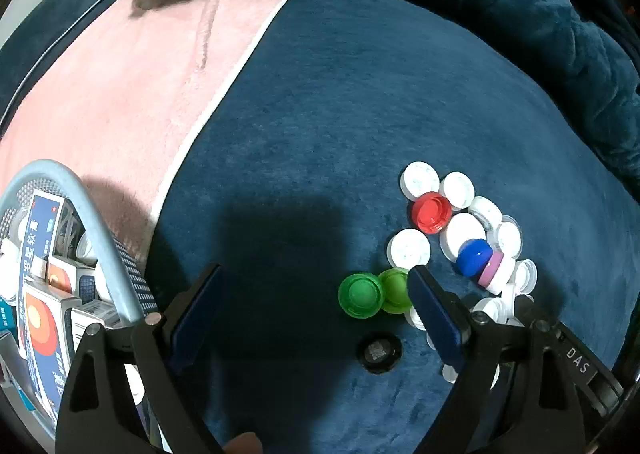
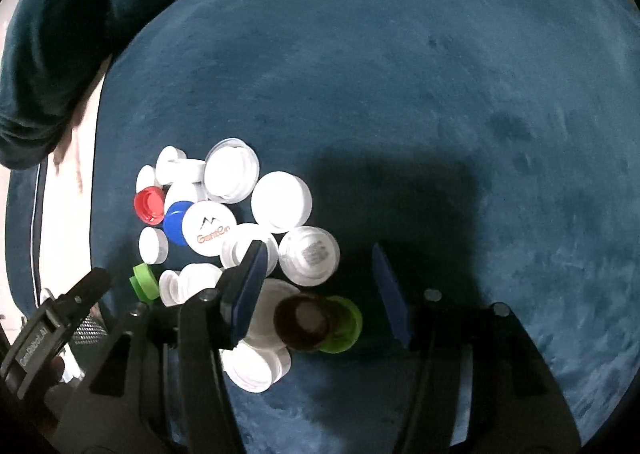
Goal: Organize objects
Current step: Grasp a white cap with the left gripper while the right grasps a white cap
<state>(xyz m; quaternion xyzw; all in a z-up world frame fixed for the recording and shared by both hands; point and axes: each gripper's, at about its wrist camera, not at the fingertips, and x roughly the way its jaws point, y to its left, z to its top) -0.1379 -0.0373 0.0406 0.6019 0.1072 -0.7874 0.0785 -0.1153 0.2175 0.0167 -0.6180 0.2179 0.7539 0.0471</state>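
Both claws, left claw (image 1: 316, 302) and right claw (image 2: 320, 286), hang released above the bottle caps (image 2: 240, 213); the dark brown cap (image 2: 302, 320) lies between the right claw's fingers, probably for sorting.

Pretty dim in both my wrist views, with a cool bluish cast. The light comes from behind and above me, so my left gripper (image 1: 316, 294) throws a big blocky shadow on the blue velvet blanket (image 1: 360, 93), running from centre towards 6 o'clock. Same with my right gripper (image 2: 320, 278): a dark patch from centre out to 3 o'clock, swallowing a brown cap (image 2: 302, 324) and a lime green cap (image 2: 344, 328). The white bottle caps (image 2: 280, 205) blow out almost to pure white, detail mostly gone. Heavy fisheye bending, black vignette in every corner. The pink towel (image 1: 120, 85) looks soft and washed out around 10 o'clock, and everything near the rim smears.
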